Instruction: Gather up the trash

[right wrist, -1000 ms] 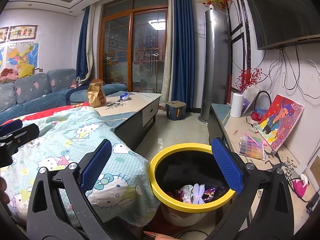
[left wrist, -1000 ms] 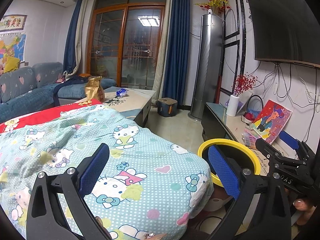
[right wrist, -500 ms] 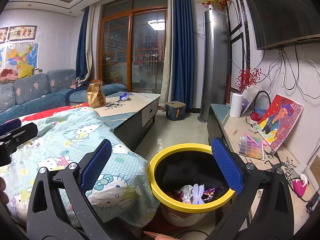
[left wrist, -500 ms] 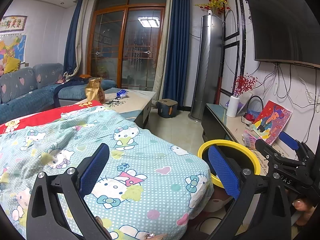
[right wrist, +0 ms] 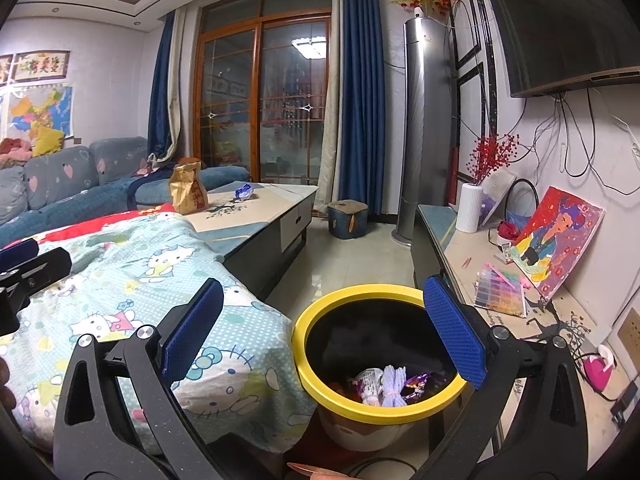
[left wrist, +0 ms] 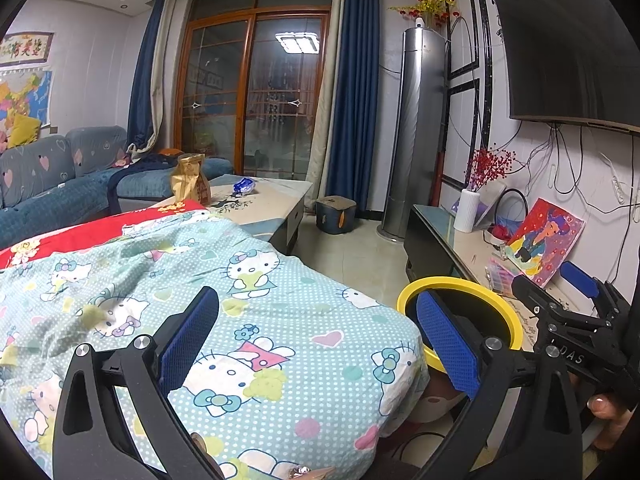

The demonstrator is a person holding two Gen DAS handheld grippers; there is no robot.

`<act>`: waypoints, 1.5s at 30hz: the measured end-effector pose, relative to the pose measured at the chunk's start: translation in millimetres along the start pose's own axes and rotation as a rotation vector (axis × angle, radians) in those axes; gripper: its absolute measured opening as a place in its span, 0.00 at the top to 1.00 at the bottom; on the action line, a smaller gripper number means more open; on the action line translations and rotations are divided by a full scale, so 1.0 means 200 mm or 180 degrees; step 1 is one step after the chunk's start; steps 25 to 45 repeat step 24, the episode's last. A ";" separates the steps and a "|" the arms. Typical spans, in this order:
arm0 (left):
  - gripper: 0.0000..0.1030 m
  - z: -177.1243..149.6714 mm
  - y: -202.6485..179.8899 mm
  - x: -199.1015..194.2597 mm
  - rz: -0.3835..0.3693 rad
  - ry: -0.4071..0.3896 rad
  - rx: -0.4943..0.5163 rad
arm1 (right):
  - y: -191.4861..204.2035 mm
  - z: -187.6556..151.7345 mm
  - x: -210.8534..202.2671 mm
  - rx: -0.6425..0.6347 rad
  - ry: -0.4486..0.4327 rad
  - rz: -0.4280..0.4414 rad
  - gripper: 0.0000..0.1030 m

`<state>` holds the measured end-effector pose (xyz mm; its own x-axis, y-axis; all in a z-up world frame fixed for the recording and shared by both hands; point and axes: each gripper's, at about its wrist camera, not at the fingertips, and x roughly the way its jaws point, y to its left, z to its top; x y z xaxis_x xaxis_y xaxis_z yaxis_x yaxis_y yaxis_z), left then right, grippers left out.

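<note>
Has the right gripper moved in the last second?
No. The right gripper frames the yellow-rimmed bin and the coffee table exactly as before.

I see a yellow-rimmed bin (right wrist: 308,364) with a black inside, a turquoise dotted cartoon-cat blanket (left wrist: 280,320) over red cloth (left wrist: 100,228), navy curtains (left wrist: 352,92), and blue pads (right wrist: 452,336) on my black tongs.
</note>
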<state>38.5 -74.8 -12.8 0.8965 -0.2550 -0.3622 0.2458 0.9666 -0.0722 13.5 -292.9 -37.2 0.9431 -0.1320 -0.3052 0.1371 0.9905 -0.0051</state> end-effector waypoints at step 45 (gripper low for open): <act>0.06 -0.46 1.96 -0.51 0.2922 0.1191 -0.2065 | 1.97 -0.05 0.31 -0.0985 0.1698 0.2413 0.10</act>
